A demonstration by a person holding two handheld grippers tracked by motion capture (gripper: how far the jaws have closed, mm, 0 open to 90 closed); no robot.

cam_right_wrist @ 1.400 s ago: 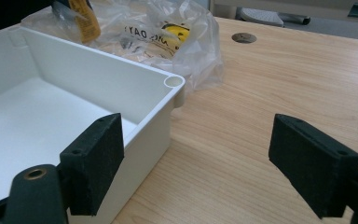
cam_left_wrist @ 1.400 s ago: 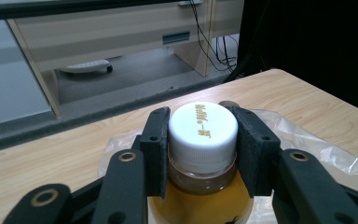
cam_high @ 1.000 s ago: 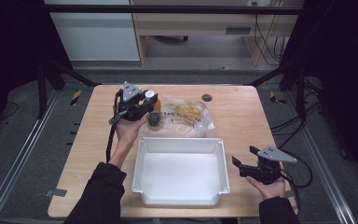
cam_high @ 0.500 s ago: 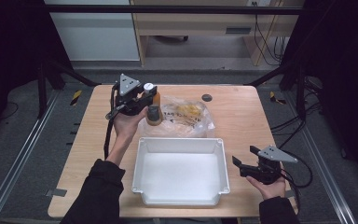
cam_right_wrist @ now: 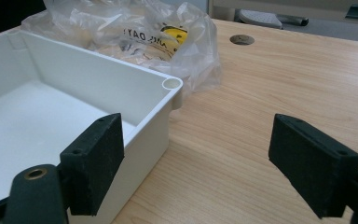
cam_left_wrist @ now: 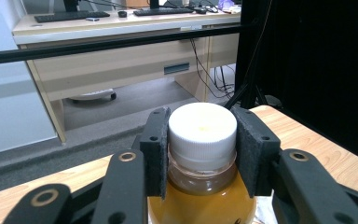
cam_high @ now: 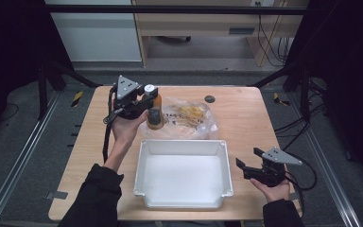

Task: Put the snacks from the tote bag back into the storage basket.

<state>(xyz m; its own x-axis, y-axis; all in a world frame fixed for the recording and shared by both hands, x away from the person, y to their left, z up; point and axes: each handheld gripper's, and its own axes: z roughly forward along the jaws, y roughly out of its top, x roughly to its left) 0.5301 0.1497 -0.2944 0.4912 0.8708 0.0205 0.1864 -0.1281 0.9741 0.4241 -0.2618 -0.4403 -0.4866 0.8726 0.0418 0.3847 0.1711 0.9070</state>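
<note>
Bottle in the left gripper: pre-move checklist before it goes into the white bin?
1. Left gripper shut on bottle, pads on the white cap: ok.
2. Bottle upright, cap on: ok.
3. Bottle lifted off the table: cannot tell.
4. White bin has nothing inside: ok.
5. Plastic bag apart from the bottle: cannot tell.
6. Right gripper open, beside the bin, outside it: ok.

Clear plastic bag, just behind the far corner of the white tray: black print seen mirrored and upside down, only a fragment "DAY" legible, beside a yellow-and-black emblem too creased to read.
</note>
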